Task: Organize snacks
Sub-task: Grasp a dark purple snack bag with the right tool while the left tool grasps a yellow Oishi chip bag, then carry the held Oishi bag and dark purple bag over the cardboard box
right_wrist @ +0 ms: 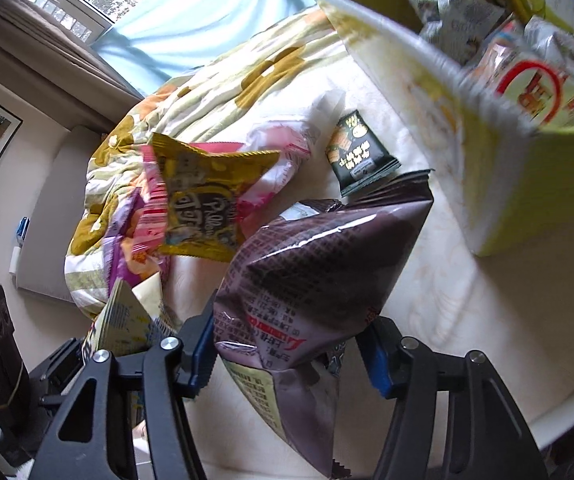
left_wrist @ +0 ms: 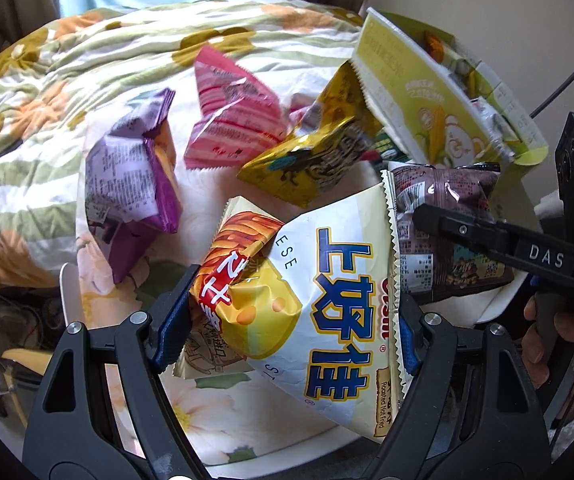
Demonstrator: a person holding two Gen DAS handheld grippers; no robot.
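Left gripper [left_wrist: 287,320] clamping cheese snack bag [left_wrist: 327,300], right gripper [right_wrist: 287,352] clamping brown bag [right_wrist: 319,272]

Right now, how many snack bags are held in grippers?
2: the white cheese bag in the left gripper, the brown bag in the right gripper.

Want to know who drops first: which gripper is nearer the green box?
Right. The right gripper, holding the brown bag, is beside the green box; the left gripper, holding the yellow bag, sits farther back.
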